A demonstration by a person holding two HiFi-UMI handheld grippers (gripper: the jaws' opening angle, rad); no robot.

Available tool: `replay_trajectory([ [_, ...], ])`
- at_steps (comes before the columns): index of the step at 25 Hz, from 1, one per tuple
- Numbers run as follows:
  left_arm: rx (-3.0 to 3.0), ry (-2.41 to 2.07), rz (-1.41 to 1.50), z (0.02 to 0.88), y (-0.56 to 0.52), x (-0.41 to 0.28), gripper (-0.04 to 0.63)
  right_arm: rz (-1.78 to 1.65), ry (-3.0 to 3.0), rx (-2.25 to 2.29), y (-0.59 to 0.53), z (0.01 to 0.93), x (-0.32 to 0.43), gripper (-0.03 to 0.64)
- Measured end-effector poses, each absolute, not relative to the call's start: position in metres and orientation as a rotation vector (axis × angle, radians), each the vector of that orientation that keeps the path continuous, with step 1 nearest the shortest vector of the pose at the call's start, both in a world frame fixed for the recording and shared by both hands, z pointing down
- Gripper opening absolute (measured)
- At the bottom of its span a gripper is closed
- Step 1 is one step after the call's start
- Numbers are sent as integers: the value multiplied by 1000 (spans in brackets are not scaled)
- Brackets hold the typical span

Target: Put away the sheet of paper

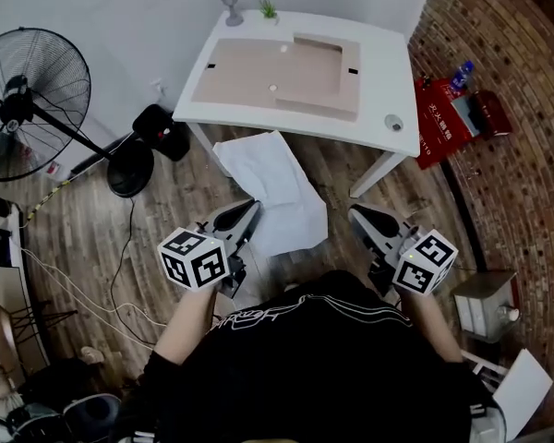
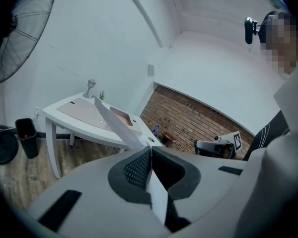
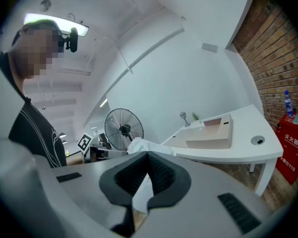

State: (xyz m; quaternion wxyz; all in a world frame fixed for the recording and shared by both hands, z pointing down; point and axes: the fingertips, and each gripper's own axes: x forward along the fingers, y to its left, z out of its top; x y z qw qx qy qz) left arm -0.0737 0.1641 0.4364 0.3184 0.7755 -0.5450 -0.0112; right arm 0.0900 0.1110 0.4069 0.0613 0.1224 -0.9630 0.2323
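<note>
A large white sheet of paper (image 1: pixel 272 187) hangs over the wood floor in front of the white table (image 1: pixel 388 72). My left gripper (image 1: pixel 249 212) is shut on its left edge; in the left gripper view (image 2: pixel 150 150) the sheet (image 2: pixel 114 123) runs up and away from between the closed pads. My right gripper (image 1: pixel 358 214) sits at the sheet's right side. In the right gripper view (image 3: pixel 148 155) its jaws stand closed with a white strip of paper (image 3: pixel 139 145) caught between them. In the head view the contact on that side is hard to see.
A flat tan cardboard tray (image 1: pixel 277 72) lies on the table, with a glass (image 1: pixel 229 4), a small plant (image 1: pixel 269 8) and a round object (image 1: pixel 393 122). A standing fan (image 1: pixel 28 100) and black bin (image 1: pixel 162 127) are left; red boxes (image 1: pixel 439 118) stand by the brick wall.
</note>
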Motion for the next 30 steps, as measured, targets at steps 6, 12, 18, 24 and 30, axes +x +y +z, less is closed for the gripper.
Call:
replay_trajectory([
  [6, 2025, -1474, -54, 435, 117, -109, 35, 721, -2910, 365, 60, 415, 66, 2],
  [12, 2003, -1490, -88, 429, 58, -145, 35, 741, -2914, 360, -14, 416, 26, 2],
  [18, 2009, -1510, -63, 414, -11, -183, 35, 727, -2938, 321, -89, 406, -13, 2],
  [24, 2049, -1515, -27, 398, -69, -203, 35, 709, -2975, 309, -147, 397, -37, 2],
  [30, 2066, -1497, -51, 394, -109, -220, 35, 676, -2989, 296, -164, 392, -50, 2],
])
